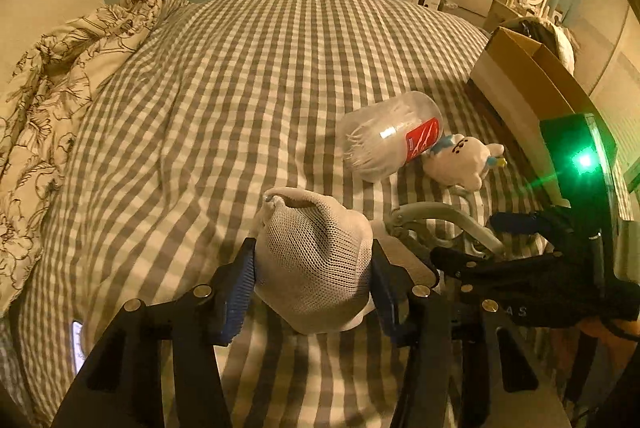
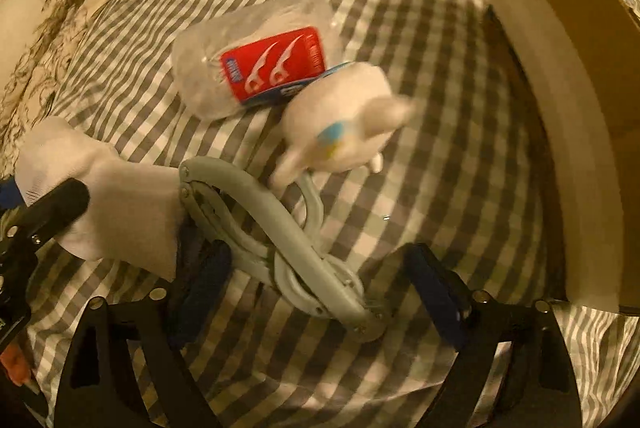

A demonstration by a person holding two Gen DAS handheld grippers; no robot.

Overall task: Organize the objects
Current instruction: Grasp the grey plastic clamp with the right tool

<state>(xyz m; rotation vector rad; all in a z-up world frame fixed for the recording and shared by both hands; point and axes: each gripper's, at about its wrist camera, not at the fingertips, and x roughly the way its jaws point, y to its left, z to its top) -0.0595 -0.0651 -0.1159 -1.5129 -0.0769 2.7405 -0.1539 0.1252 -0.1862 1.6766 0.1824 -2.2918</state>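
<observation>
Gripping a white mesh sock (image 1: 316, 264), the left gripper (image 1: 314, 292) is hovering over the checkered bed (image 1: 240, 88). The right gripper (image 2: 316, 292) is spreading its jaws around a grey hand-grip exerciser (image 2: 280, 240) — near the bed's right edge, beside a cardboard box (image 2: 568, 76).

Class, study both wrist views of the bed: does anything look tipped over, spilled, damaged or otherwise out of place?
The clear floss-pick jar lies on its side on the checked bedspread, touching the white plush toy. Nothing appears spilled. The grey folding hanger lies loose beside them, outside the cardboard box.
</observation>
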